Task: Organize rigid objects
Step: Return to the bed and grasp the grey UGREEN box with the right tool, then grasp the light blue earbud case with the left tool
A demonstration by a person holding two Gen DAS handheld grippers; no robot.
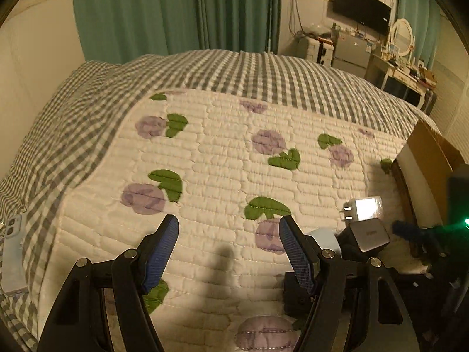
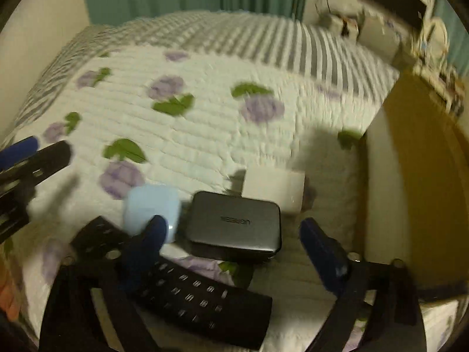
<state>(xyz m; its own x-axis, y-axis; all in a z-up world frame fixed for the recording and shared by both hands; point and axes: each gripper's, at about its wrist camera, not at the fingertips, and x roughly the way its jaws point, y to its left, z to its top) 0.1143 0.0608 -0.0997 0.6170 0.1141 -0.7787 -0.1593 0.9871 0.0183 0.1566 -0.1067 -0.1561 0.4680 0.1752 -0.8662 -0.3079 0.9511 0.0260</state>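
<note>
Right wrist view: the right hand-held gripper (image 2: 231,234) is spread wide, empty, over a grey charger (image 2: 234,224) on the quilted bed (image 2: 205,135), with a pale blue case (image 2: 151,209) touching its left side, a white adapter (image 2: 274,189) just beyond, and a black remote (image 2: 199,296) nearest. Left wrist view: the left hand-held gripper (image 1: 228,233) is likewise spread and empty, left of these items.

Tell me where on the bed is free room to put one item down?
The quilt lies bare ahead of the left gripper, up to the gingham cover. It is crowded by the cardboard box: white charger, grey charger, blue case and remote control.
</note>
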